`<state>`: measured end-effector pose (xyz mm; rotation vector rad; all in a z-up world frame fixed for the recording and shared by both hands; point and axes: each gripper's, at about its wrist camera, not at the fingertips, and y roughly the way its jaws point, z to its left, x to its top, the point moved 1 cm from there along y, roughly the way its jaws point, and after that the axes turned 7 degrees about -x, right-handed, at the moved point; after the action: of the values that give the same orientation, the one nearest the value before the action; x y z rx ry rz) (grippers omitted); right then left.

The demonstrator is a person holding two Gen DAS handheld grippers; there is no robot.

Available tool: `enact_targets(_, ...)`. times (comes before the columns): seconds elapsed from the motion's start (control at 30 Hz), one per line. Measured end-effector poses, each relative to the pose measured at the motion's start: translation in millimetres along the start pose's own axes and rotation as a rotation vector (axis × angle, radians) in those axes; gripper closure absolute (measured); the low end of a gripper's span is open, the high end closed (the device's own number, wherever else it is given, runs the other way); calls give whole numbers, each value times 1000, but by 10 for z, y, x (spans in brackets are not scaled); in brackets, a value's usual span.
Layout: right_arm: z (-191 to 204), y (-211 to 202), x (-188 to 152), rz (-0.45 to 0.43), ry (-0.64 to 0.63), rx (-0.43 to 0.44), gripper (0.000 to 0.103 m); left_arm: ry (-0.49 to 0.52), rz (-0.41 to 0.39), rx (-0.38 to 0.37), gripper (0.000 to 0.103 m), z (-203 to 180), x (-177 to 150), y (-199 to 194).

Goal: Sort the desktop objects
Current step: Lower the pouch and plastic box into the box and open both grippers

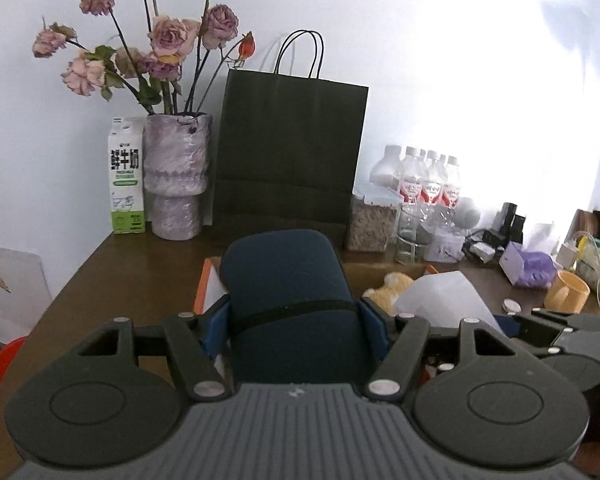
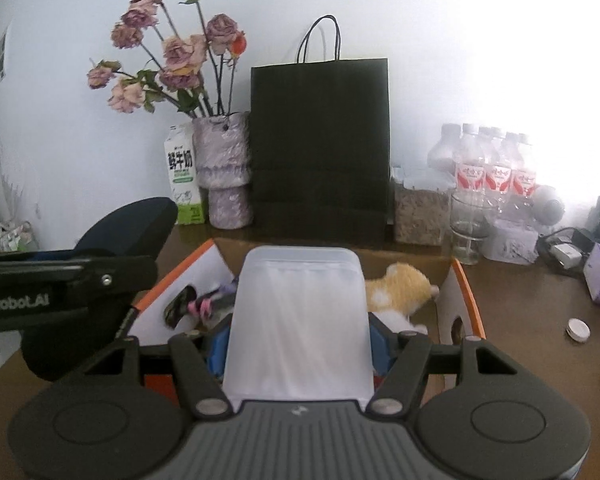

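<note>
My left gripper (image 1: 294, 322) is shut on a dark blue padded case (image 1: 284, 276), its blue pads pressing both sides. My right gripper (image 2: 298, 342) is shut on a translucent white plastic container (image 2: 300, 300). Both are held above an open cardboard box with orange edges (image 2: 466, 292), which holds a yellow plush toy (image 2: 400, 288) and small dark and pink items (image 2: 196, 304). In the right wrist view the left gripper's arm (image 2: 60, 288) and the blue case (image 2: 128, 220) show at the left. In the left wrist view the white container (image 1: 440, 292) shows at the right.
On the brown desk (image 1: 112, 280) a black paper bag (image 1: 292, 152), a vase of dried roses (image 1: 176, 176) and a milk carton (image 1: 126, 176) stand against the wall. Water bottles (image 2: 496, 168), a glass (image 2: 466, 228), a jar (image 2: 420, 216), a yellow cup (image 1: 568, 292) and a white cap (image 2: 578, 330) crowd the right.
</note>
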<state>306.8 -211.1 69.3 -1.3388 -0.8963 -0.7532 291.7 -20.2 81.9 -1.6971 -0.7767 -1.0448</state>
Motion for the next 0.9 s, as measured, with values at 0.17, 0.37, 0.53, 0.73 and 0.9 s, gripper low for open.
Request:
enact_targets(0.17,-59,348,65,18,6,1,39,-20,34,-5,36,24,34,405)
enact_targets(0.37,-125,742,-6,73,0,8,39,-20,102,4,36,79,-79,816)
enact_targets(0.53,-129,962,-23,96,-19,14,39,3,130,23,36,133,-126,1006)
enact_targets(0.73,-63,1148,33,115,-38,8,39,11,155,56,36,234,-117,1154)
enact_targets(0.9,-13,1265,-13,153,-59,21,39,6,196,63,35,266,-194,1252)
